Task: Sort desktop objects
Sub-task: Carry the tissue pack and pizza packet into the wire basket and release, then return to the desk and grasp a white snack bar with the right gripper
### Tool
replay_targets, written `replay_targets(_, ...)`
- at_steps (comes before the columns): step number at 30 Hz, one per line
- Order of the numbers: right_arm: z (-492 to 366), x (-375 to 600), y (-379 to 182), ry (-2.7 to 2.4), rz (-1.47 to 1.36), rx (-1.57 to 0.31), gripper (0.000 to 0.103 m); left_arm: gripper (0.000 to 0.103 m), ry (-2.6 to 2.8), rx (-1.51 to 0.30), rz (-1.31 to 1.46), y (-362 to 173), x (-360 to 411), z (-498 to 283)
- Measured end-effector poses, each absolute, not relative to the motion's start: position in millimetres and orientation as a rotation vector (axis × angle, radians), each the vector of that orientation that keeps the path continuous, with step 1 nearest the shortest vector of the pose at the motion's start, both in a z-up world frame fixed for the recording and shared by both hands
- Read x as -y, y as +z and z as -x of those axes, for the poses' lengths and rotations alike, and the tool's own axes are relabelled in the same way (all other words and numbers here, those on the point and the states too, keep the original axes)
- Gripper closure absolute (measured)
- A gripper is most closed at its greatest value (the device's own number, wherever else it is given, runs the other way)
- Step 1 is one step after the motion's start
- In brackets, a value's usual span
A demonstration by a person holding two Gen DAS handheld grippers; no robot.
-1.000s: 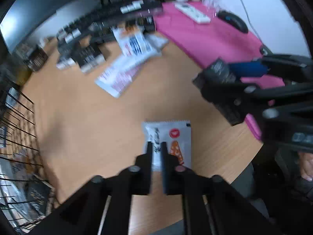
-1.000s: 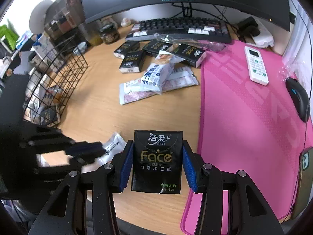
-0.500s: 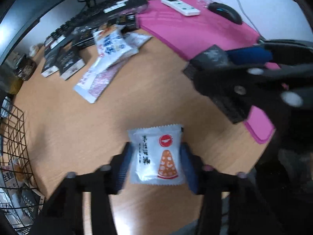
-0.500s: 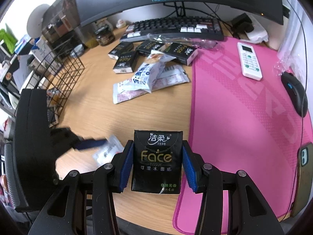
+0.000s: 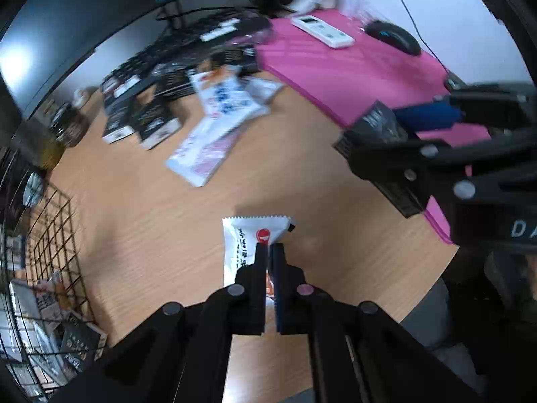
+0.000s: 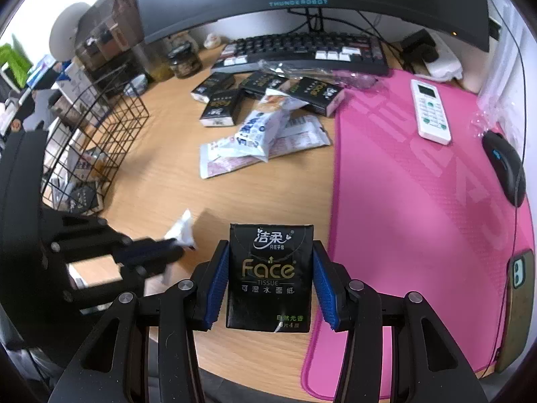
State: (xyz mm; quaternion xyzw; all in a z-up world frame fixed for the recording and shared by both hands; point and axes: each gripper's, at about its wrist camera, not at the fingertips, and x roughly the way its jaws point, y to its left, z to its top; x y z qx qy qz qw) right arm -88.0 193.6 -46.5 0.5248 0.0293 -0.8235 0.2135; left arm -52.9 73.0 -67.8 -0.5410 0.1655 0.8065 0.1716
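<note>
White snack sachet [image 5: 250, 245] pinched edge-on in clenched left tool [image 5: 268, 252], just above counter [image 5: 151, 208]. Right tool [image 6: 271, 268] grips black tissue pack [image 6: 270, 275]. Step: pickup done; next likely carry to wire basket [image 6: 100, 134], left of both tools. Farther: loose packets [image 6: 255, 134], keyboard [image 6: 302, 50]. Only right view shows phone [image 6: 518, 275].

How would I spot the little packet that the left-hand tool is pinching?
Find the wooden desk beside the pink mat. Near its front edge, the left gripper pinches a small white sachet. It alone bears a red round mark.
</note>
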Motion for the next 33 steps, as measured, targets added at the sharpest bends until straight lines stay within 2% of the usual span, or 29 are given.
replay_targets(7, 90, -161, -14, -2.245, -1.368, -0.102, 0.056, 0.101, 2.488, -0.313, 1.426, 6, -6, 52)
replay_targets(13, 83, -62, 49, -2.136, -1.131, -0.217, 0.056, 0.101, 2.788, -0.189, 1.329, 67, 94, 32)
replay_targets(18, 72, 41, 61, -2.011, -1.026, -0.297, 0.056, 0.101, 2.889, -0.063, 1.467, 53, 178, 25)
replay_targets(25, 68, 110, 24, -1.917, -1.071, -0.365, 0.055, 0.097, 2.887, 0.012, 1.559, 27, 217, 16)
replay_targets(27, 68, 110, 18, -1.903, -1.079, -0.375, 0.055, 0.086, 2.9, 0.046, 1.566, 20, 223, 15)
replay_targets(29, 70, 109, 18, -1.911, -1.078, -0.375, 0.055, 0.051, 2.915, 0.058, 1.553, 19, 224, 13)
replay_targets(31, 71, 103, 23, -1.932, -1.056, -0.366, 0.053, 0.037, 2.94, 0.061, 1.519, 26, 222, 11)
replay_targets(33, 71, 91, 28, -1.951, -1.044, -0.348, 0.052, 0.037, 2.949, 0.067, 1.503, 32, 219, 10)
